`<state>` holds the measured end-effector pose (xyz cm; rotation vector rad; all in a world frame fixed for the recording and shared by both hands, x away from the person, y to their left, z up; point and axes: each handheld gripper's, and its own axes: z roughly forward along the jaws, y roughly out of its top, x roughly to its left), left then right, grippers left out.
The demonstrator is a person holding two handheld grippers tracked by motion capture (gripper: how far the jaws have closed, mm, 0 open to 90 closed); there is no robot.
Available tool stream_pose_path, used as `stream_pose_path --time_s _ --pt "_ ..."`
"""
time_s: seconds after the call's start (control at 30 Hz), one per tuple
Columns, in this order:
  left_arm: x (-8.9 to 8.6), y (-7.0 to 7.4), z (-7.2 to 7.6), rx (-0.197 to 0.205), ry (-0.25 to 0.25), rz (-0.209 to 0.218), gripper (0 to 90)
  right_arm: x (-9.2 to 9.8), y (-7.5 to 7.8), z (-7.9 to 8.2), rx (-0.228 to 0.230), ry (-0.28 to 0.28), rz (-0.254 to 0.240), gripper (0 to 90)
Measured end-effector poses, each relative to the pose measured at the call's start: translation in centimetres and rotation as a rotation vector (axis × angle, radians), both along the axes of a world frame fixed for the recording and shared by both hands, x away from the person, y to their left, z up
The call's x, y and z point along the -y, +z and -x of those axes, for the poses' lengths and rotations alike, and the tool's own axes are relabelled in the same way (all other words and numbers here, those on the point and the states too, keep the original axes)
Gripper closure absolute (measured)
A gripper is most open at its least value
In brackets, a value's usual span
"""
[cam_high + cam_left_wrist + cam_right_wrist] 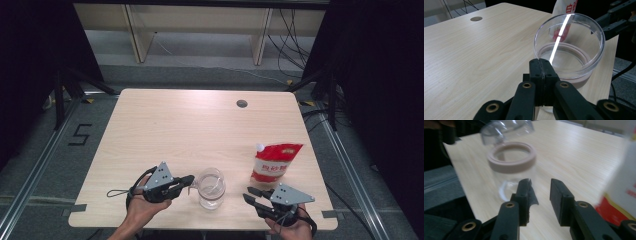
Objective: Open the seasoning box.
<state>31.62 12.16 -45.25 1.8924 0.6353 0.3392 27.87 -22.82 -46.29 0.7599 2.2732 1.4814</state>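
On the light wooden bench (165,125), a clear jar (211,189) stands near the front edge. The left gripper (189,180), held in a hand (142,207), reaches the jar's left rim. A red and white pouch (274,162) stands to the jar's right. The right gripper (250,195) sits just in front of the pouch, jaws apart.

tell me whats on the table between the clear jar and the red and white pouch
Nothing: in the high view, bare wood separates the clear jar from the red and white pouch. The right gripper sits just nearer the person than that gap.
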Motion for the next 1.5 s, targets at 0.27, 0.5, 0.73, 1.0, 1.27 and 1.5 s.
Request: stream_pose_path --time_s 0.27,0.5,0.73,1.0,1.27,1.5 --pt "-0.1 0.0 -0.1 0.019 -0.015 -0.011 88.9 -2.3 0.6 0.0 0.032 0.042 0.042 87.2" --pt "-0.1 0.0 0.0 -0.001 -0.001 0.002 88.9 -4.3 0.9 -0.5 0.032 0.072 0.059 88.6" --pt "-0.1 0.0 0.0 -0.001 -0.004 0.005 88.9 -5.1 1.3 -1.1 0.053 0.094 0.062 88.5" --pt "-1.3 0.3 0.1 -0.029 -0.019 0.036 69.0 -5.6 1.8 -1.4 0.076 0.098 0.055 88.6" --pt "-3.1 -2.0 2.1 -0.083 -0.015 -0.021 40.3 -6.5 2.7 -1.6 0.106 0.116 0.050 87.1" --pt "-4.0 -2.8 2.6 -0.101 0.014 -0.034 34.9 -7.1 3.0 -1.7 0.122 0.119 0.045 86.5"
